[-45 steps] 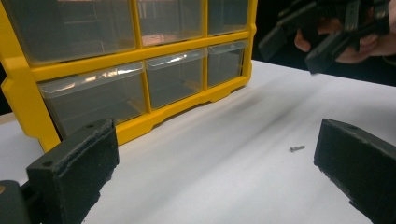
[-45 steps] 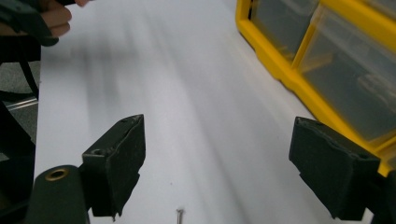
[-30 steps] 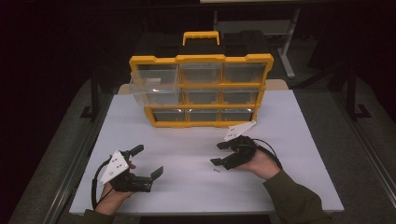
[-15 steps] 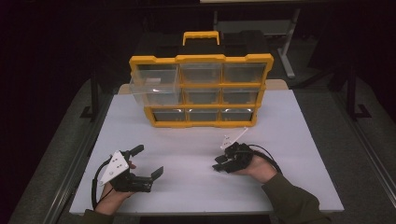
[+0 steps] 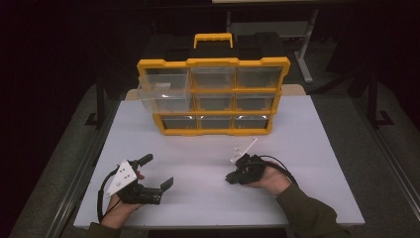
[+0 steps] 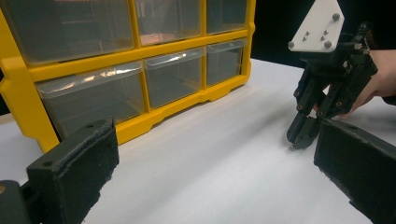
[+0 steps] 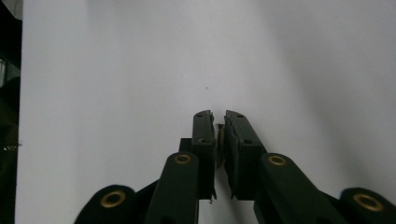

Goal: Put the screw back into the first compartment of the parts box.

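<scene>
On the near left of the white bench (image 5: 307, 144), the left tool (image 5: 157, 172) lies low in the person's left hand (image 5: 115, 210). Its jaws are spread wide, with nothing between them, and they point toward the middle of the bench. The grey three-cornered plate on top faces up and to the left. In the left gripper view the two padded jaws stand far apart at the lower corners, with bare bench between.

At the back centre stands a yellow drawer cabinet (image 5: 214, 62) with clear drawers in three rows and a yellow handle on top. The upper left drawer (image 5: 163, 91) is pulled out toward the person; the other drawers sit flush.

On the near right, the right tool (image 5: 231, 177) rests in the right hand (image 5: 271, 179), tipped down so its tips are at the bench surface, well clear of the cabinet. Its jaws have just been closing and now stand nearly pressed together. The right gripper view shows a narrow slit between the toothed pads (image 7: 215, 149); I cannot tell whether anything is pinched there. The left gripper view shows the same tool (image 6: 299, 140) with its tips at the bench.
</scene>
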Available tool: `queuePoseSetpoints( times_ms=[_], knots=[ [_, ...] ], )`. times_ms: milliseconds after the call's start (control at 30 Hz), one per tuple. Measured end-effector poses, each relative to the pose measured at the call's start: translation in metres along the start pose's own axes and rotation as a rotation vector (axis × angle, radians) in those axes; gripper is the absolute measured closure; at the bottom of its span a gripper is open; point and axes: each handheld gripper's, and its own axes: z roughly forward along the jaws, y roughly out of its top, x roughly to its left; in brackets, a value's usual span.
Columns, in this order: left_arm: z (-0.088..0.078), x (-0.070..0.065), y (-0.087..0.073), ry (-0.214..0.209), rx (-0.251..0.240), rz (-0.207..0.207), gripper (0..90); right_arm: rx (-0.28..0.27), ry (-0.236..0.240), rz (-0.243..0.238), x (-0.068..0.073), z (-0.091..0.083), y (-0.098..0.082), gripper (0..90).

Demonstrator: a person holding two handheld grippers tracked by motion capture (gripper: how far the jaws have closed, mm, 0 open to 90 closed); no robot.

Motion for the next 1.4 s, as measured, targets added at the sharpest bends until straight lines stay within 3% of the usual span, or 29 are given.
queuePoseSetpoints(
  times_ms=[133,533,967,1400],
  knots=[
    [0.0,0.0,0.0,-0.001,-0.001,0.0,0.0,0.006,-0.006,-0.003,0.0,0.001,0.0,86.7],
    [0.0,0.001,0.0,-0.001,-0.004,0.006,0.0,-0.009,0.009,0.002,-0.001,-0.004,0.002,86.8],
    [0.0,0.001,0.0,-0.001,-0.003,0.007,0.0,-0.051,0.025,0.008,-0.002,-0.022,0.017,86.8],
    [0.0,0.001,0.0,0.0,-0.002,0.005,0.0,-0.114,0.006,0.013,-0.002,-0.049,0.036,86.8]
  ],
)
